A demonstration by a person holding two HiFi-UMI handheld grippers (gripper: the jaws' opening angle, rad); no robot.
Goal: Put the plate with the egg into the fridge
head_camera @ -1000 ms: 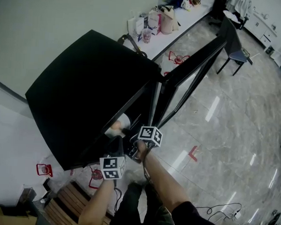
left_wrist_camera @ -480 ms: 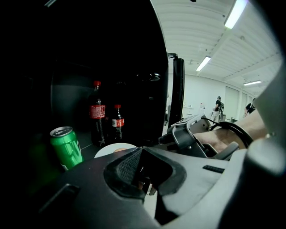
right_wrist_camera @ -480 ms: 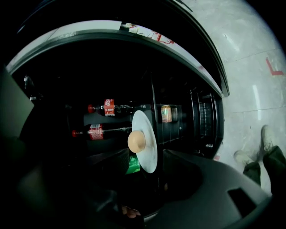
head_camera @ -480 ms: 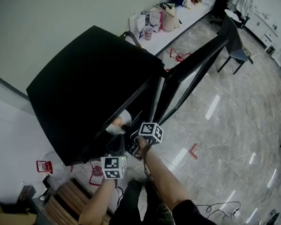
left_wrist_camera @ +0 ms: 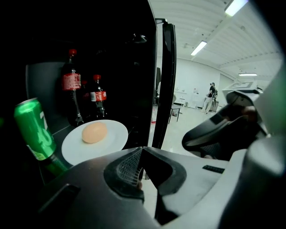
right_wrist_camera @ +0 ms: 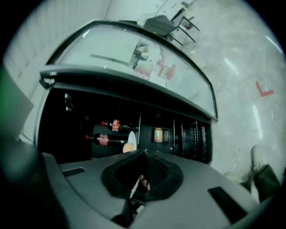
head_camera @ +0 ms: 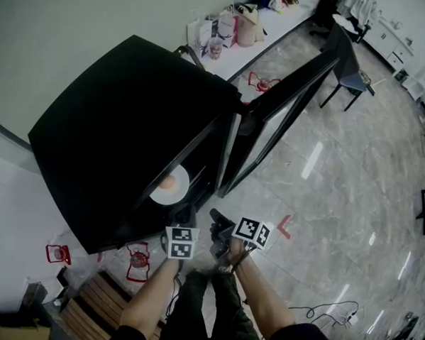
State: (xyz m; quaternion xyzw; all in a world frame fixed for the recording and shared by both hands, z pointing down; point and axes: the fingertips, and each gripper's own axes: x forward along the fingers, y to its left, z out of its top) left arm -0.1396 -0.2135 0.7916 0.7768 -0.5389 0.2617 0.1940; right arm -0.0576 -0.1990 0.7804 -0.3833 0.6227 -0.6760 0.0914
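The white plate with the brown egg lies on a shelf inside the black fridge, whose glass door stands open to the right. The left gripper view shows the plate and egg flat on the shelf, beside a green can. My left gripper is outside the fridge, in front of the shelf, with its jaws together and nothing in them. My right gripper is beside it, shut and empty, with the plate far ahead.
Two cola bottles stand behind the plate. A long table with bags and a chair are beyond the fridge. A wooden pallet lies at lower left. A cable trails on the polished floor. A person stands far off.
Both grippers have drawn back out of the fridge toward the person. The plate with the egg stays on the shelf, no longer held.
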